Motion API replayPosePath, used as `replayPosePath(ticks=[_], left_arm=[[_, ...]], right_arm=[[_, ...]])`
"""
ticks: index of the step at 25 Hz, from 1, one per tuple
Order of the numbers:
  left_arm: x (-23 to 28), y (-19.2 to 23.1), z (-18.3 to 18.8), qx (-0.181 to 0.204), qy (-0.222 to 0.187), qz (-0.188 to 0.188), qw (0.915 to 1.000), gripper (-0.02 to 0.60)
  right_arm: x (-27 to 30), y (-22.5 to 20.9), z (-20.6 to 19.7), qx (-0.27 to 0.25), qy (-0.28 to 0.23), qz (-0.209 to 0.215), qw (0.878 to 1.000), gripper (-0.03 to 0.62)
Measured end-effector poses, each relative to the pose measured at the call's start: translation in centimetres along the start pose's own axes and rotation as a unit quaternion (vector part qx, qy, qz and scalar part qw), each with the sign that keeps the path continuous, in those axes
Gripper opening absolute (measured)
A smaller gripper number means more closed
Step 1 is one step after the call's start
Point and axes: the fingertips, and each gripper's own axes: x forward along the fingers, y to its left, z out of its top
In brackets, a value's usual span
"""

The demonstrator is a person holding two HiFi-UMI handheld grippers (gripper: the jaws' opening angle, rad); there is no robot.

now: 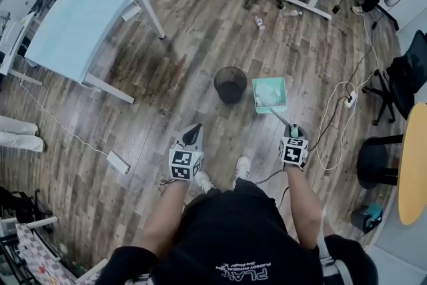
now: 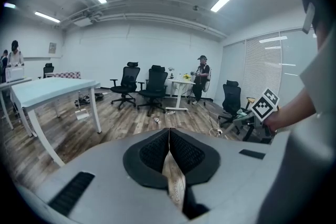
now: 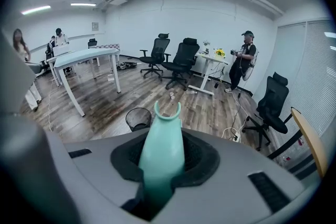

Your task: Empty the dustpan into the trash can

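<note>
Over wood floor (image 1: 167,63), we judge the dustpan (image 1: 269,94) light and stiff, right tongs (image 3: 161,152) clamped on its handle (image 1: 280,118) near the trash can (image 1: 230,84), left tongs (image 2: 169,152) closed empty.

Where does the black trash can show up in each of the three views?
Head view: trash can at centre, just left of the green dustpan.
Left gripper view: not in it.
Right gripper view: trash can left of centre, beside the dustpan handle.
Shared landmark: pale blue table, on the left in all three.
</note>
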Motion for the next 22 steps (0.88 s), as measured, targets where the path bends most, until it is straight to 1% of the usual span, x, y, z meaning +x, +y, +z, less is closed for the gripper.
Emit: replayPosePath(ticks=[4, 11, 14, 16, 18, 20, 22], left_arm=[[-0.3, 0.5, -0.1, -0.001, 0.0, 0.006, 1.0, 0.023], [-0.6, 0.8, 0.3, 0.0, -0.004, 0.013, 0.9999, 0.023], [-0.9, 1.4, 0.3, 0.0, -0.006, 0.016, 0.9999, 0.023], [-1.1, 1.7, 0.1, -0.002, -0.006, 0.018, 0.9998, 0.023], [-1.3, 1.9, 0.0, -0.004, -0.005, 0.019, 0.9998, 0.023], [-1.4, 2.0, 0.0, -0.005, -0.006, 0.02, 0.9998, 0.023], [-1.4, 2.0, 0.0, -0.006, -0.007, 0.02, 0.9998, 0.023]], right_arm=[[-0.1, 0.2, 2.7, -0.02, -0.028, 0.004, 0.999, 0.097], [0.1, 1.7, 6.2, -0.086, -0.059, 0.022, 0.994, 0.097], [0.2, 2.8, 7.2, -0.128, -0.067, 0.025, 0.989, 0.097], [0.2, 3.8, 7.6, -0.166, -0.072, 0.03, 0.983, 0.097], [0.1, 4.7, 7.8, -0.212, -0.078, 0.035, 0.974, 0.098], [0.1, 5.6, 8.2, -0.262, -0.086, 0.038, 0.96, 0.098], [0.1, 6.6, 8.5, -0.315, -0.093, 0.041, 0.944, 0.098]])
